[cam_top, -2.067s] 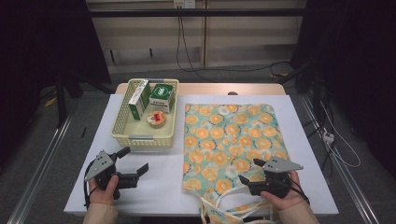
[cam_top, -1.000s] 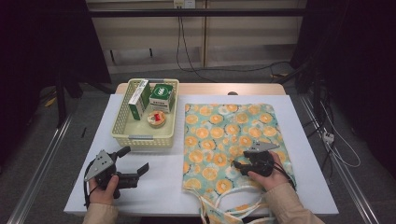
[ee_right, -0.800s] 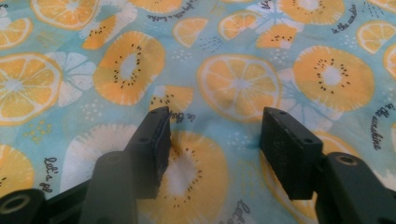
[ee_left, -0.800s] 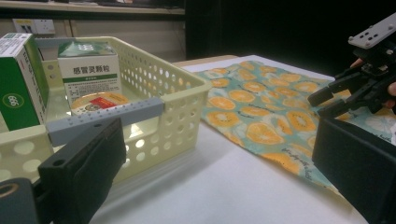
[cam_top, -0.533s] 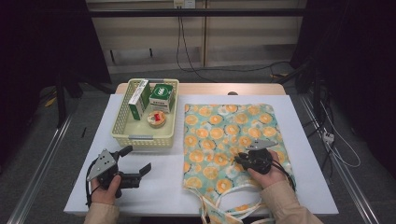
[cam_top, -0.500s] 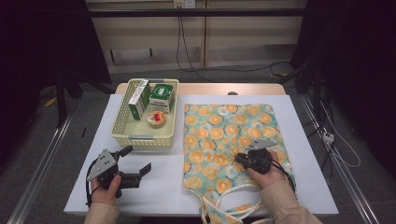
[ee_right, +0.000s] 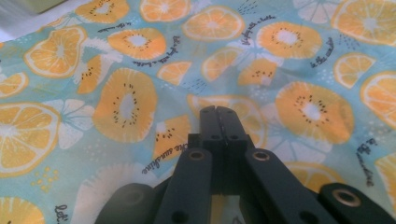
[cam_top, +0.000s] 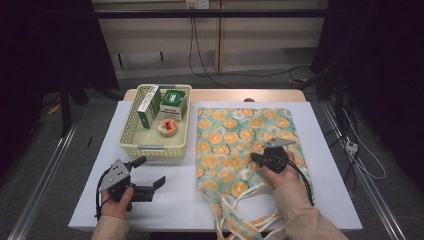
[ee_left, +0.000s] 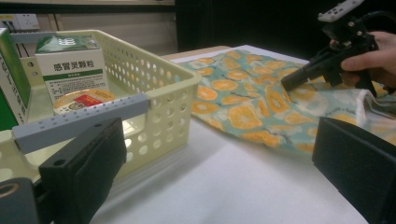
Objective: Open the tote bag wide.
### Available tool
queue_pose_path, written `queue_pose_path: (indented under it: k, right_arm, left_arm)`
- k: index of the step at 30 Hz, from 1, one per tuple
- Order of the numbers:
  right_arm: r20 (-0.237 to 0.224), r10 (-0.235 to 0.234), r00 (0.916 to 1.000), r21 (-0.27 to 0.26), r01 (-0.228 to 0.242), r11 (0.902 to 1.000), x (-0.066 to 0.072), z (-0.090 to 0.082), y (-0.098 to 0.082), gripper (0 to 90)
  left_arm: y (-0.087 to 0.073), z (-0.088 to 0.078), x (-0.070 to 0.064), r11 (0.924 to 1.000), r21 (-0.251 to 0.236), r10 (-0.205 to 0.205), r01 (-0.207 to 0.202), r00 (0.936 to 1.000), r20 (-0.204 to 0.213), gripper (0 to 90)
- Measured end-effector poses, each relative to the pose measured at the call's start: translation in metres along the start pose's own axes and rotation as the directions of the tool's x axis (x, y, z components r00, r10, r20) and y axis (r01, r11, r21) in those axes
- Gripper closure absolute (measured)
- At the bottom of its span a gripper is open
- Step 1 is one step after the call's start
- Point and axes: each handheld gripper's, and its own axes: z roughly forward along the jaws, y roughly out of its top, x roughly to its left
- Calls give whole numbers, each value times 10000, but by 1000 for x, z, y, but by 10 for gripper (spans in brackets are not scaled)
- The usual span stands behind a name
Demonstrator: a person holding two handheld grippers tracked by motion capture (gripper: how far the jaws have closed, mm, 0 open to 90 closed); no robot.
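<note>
The white table (cam_top: 320,150) carries my fruit-print cloth bag (cam_top: 235,135) spread flat over its right half, the handles trailing off the near edge toward me. To its left, on the far-left part of the table, stands the yellow basket (cam_top: 131,131) with two green-and-white boxes (cam_top: 172,104) and a small round tub (cam_top: 167,127) inside. My right forearm comes in from the near edge, sleeve over the bag's handles, and my right hand (cam_top: 281,172) is curled round the right gripper (cam_top: 254,157), which points left and slightly down over the middle of the bag. Its jaws have just been closing and now stand pressed together; from its own camera I think the tips rest on the fabric without pinching any, though I cannot be sure. My left hand (cam_top: 117,200) lies low at the near-left, holding the left gripper (cam_top: 150,172) level, aimed at the basket's near end, its jaws spread wide with nothing between them.
</note>
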Motion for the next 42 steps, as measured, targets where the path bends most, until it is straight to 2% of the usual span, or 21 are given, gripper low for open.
queue_pose_path:
  k: [2, 3, 4, 9, 13, 15, 18, 21, 22, 25, 26, 28, 30, 32, 34, 37, 42]
  right_arm:
    - [182, -141, 9997, -38, 141, 9999, -4, 1, 5, 900]
    - [320, -207, 9993, -60, 209, 9998, -7, 1, 8, 900]
    - [444, -215, 9988, -110, 220, 9997, -9, 1, 10, 900]
    - [916, -38, 9958, -594, 93, 9982, -22, 5, 24, 900]
    - [872, 55, 9962, -768, 12, 9970, -29, 12, 35, 900]
    - [1043, 0, 9945, -921, 97, 9957, -34, 13, 40, 900]
    - [1200, 293, 9923, -897, -185, 9958, -48, 12, 48, 900]
    - [594, 1029, 9929, -1122, -958, 9891, -55, 12, 47, 900]
    - [522, 989, 9937, -1159, -924, 9890, -54, 12, 46, 900]
    - [-78, 973, 9952, -1072, -975, 9894, -47, 12, 41, 886]
    - [-206, 956, 9952, -1042, -973, 9898, -45, 10, 39, 814]
    - [-800, 946, 9923, -1133, -1033, 9882, -38, 5, 38, 687]
    - [-1180, 639, 9910, -742, -730, 9946, -29, -2, 36, 556]
    - [-1449, 154, 9893, -385, -212, 9990, -19, -11, 33, 500]
    - [-1713, -322, 9847, -514, 237, 9984, -10, -21, 28, 486]
    - [-2086, -582, 9763, -395, 511, 9979, 1, -35, 17, 394]
    - [-2179, -1188, 9687, -203, 1172, 9929, 15, -51, -2, 306]
  left_arm:
    - [0, -1, 0, 10000, 23, -49, 49, 10000, 25, 26]
    - [0, -1, 1, 9999, 94, 123, -123, 9999, 24, 26]
    - [0, -1, 0, 9999, 88, 52, -52, 10000, 20, 26]
    - [0, 0, -3, 10000, 65, 27, -27, 10000, 55, 27]
    - [-1, 0, -2, 9999, 136, 65, -65, 10000, 40, 26]
    - [-2, 0, 0, 9999, 153, 61, -62, 10000, 69, 26]
    - [-3, 2, 1, 9998, 199, -52, 51, 10000, 66, 27]
    - [-1, 3, 0, 9996, 248, 105, -108, 9999, 121, 27]
    - [-1, 3, 0, 9997, 222, 119, -122, 9998, 152, 26]
    - [-2, 4, -1, 9998, 195, -15, 12, 9999, 153, 27]
    - [-2, 4, 0, 9997, 239, 27, -30, 9999, 143, 27]
    - [-2, 4, -1, 9996, 261, 57, -61, 9999, 145, 27]
    - [-1, 4, -1, 9997, 241, 80, -84, 9999, 150, 27]
    - [-1, 4, -2, 9996, 254, 115, -118, 9999, 116, 27]
    - [-1, 4, -2, 9997, 247, 69, -71, 9999, 104, 27]
    - [-2, 3, -3, 9995, 294, 109, -112, 9999, 79, 27]
    - [-1, 2, -4, 9994, 310, 143, -144, 9999, 54, 26]
